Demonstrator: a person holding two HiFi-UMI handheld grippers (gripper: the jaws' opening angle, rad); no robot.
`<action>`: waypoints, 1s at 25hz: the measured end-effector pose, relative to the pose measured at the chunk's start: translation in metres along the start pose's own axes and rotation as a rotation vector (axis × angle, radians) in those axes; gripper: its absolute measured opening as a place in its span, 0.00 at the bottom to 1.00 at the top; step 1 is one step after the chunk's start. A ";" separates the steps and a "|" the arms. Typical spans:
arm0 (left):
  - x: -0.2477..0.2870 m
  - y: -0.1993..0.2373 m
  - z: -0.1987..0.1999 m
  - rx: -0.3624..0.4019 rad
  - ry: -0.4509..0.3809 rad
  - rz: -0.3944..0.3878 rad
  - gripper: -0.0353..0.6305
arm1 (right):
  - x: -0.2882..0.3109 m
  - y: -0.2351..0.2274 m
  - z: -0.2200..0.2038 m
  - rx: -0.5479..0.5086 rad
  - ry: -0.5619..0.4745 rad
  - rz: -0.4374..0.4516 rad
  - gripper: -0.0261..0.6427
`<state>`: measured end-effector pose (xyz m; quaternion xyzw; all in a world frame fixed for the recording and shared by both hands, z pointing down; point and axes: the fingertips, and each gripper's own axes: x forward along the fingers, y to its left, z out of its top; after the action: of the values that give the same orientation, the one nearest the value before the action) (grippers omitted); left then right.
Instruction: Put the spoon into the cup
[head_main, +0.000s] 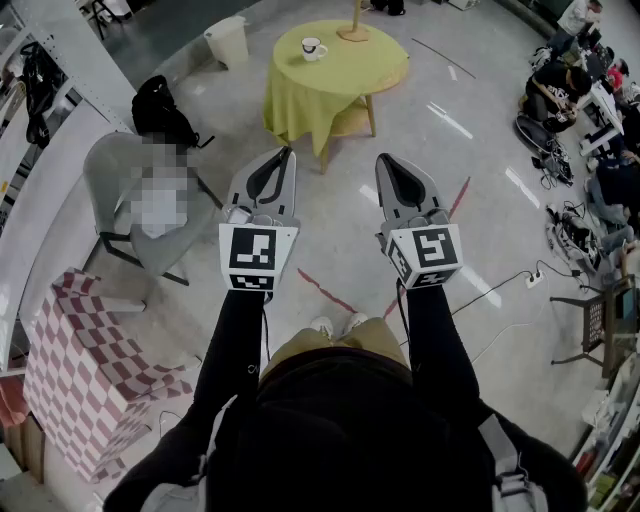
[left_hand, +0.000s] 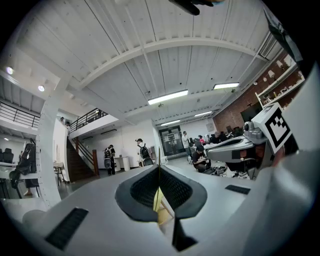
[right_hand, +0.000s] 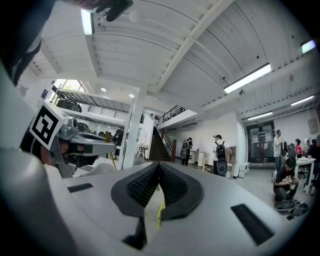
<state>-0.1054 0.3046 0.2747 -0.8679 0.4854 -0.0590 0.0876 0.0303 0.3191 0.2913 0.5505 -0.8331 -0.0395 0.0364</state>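
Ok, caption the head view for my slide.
Left gripper and right gripper, both shut and empty, held level toward a yellow-clothed round table bearing a white cup.

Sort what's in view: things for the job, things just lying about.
Job: cup, yellow table, left hand-held gripper, right hand-held gripper, both shut and empty; no spoon visible.
Lying about: grey chair, black backpack, checkered cloth, white bin.

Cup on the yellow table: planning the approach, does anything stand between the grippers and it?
Nothing visible does: only bare floor lies between the left gripper, the right gripper and the table holding the cup. The chair stands aside.
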 end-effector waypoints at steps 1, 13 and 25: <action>0.000 0.000 0.000 -0.001 0.000 0.000 0.08 | 0.000 0.000 0.000 0.000 0.000 0.000 0.08; 0.007 -0.002 -0.006 -0.011 0.001 -0.021 0.08 | 0.004 -0.004 -0.006 0.022 -0.001 0.001 0.08; 0.039 0.010 -0.011 -0.026 0.001 -0.011 0.08 | 0.038 -0.017 -0.012 -0.004 -0.011 0.054 0.08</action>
<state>-0.0951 0.2648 0.2837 -0.8716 0.4813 -0.0538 0.0757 0.0321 0.2776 0.3017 0.5276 -0.8477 -0.0434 0.0339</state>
